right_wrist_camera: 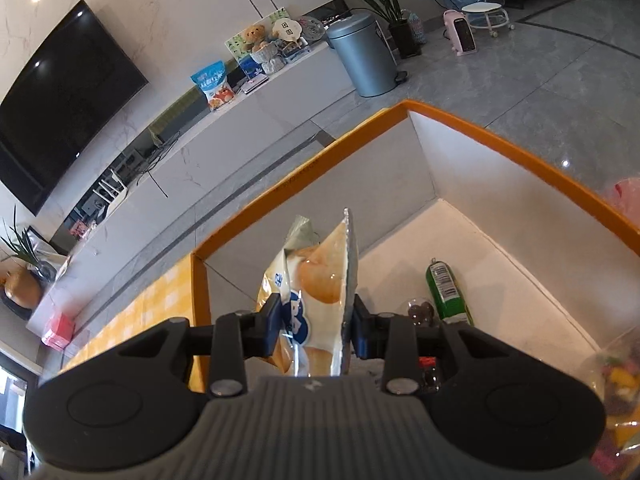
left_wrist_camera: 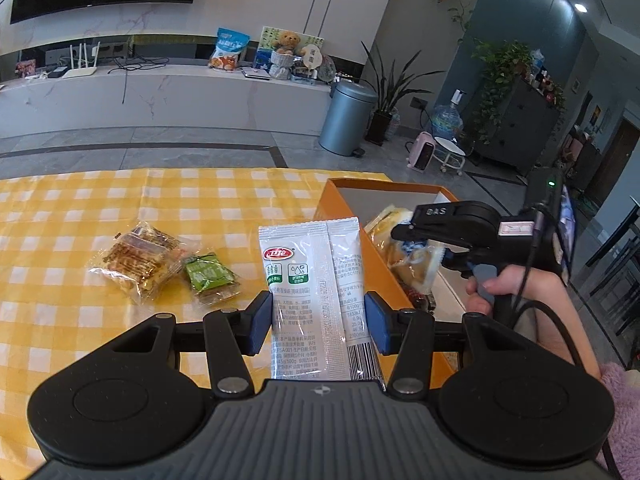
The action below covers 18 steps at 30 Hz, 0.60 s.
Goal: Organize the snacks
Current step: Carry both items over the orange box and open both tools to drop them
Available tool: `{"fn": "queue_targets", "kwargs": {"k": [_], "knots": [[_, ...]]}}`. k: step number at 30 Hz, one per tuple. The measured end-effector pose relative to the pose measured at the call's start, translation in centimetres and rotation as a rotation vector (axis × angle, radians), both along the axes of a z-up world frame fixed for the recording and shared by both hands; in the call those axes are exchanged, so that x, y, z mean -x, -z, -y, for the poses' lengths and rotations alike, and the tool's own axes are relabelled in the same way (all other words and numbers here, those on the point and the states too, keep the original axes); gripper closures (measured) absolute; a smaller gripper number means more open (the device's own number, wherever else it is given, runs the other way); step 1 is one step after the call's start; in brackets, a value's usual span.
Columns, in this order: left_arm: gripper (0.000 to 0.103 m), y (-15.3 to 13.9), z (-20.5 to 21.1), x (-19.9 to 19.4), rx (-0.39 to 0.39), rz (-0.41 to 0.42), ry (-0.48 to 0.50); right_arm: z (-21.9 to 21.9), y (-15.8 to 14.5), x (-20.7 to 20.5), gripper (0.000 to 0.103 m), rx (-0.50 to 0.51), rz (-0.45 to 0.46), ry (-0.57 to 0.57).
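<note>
The left hand-held gripper (left_wrist_camera: 319,322) is clenched on a flat white plastic snack packet (left_wrist_camera: 312,280) bearing a red oval logo, two green icons, dense small print too fine to read and a barcode. Its blue pads (left_wrist_camera: 259,322) press the packet's two long sides, holding it upright above the yellow-and-white checked cloth on the counter (left_wrist_camera: 80,208), just beside the orange cardboard box with white inner walls (left_wrist_camera: 340,204) that stands at the counter's right edge.

The right hand-held gripper (right_wrist_camera: 314,326), marked "DAS" on its black body, is tilted down over the box and grips a clear bread bag printed in pale yellow with blue characters (right_wrist_camera: 320,280), which hangs inside the box. A bare hand (left_wrist_camera: 496,284) grips its handle, one finger on the grey trigger.

A green tube-shaped packet with a barcode (right_wrist_camera: 446,292) lies on the box floor. On the cloth, a clear-wrapped brown biscuit packet (left_wrist_camera: 136,264) and a small green packet (left_wrist_camera: 210,276) touch each other.
</note>
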<state>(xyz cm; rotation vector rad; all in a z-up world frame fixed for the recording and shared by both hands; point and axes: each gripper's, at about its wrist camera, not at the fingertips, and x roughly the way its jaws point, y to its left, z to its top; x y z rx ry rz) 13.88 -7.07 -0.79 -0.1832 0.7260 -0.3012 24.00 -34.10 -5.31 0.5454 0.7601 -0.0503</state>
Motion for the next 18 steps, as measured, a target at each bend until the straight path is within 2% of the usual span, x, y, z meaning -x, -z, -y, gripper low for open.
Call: {"fn": "queue_targets", "kwargs": {"k": [1,2,3,7,9,14,18], "knots": [[0.046,-0.1,0.2,0.1,-0.005,0.003,0.006,0.0,0.1,-0.1,0.056,0.008,0.003,0.009],[0.046,-0.1,0.4,0.2,-0.009,0.006,0.012,0.1,0.3,-0.2,0.040,0.002,0.012,0.016],[0.046,-0.2,0.6,0.3,-0.010,0.006,0.017,0.2,0.4,-0.4,0.035,-0.011,0.014,0.021],[0.046,-0.6,1.6,0.5,-0.019,0.013,0.038,1.2,-0.1,0.2,0.033,-0.052,0.013,0.056],[0.046,-0.9,2.2,0.4,-0.022,0.022,0.051,1.8,-1.2,1.0,0.033,-0.036,0.036,0.081],[0.046,-1.6,4.4,-0.9,-0.002,0.037,0.084,2.8,-5.1,5.2,0.027,0.089,0.163,0.090],[0.046,-1.6,6.9,-3.2,0.034,0.015,0.109,3.8,-6.8,8.1,0.027,0.225,0.209,0.058]]}}
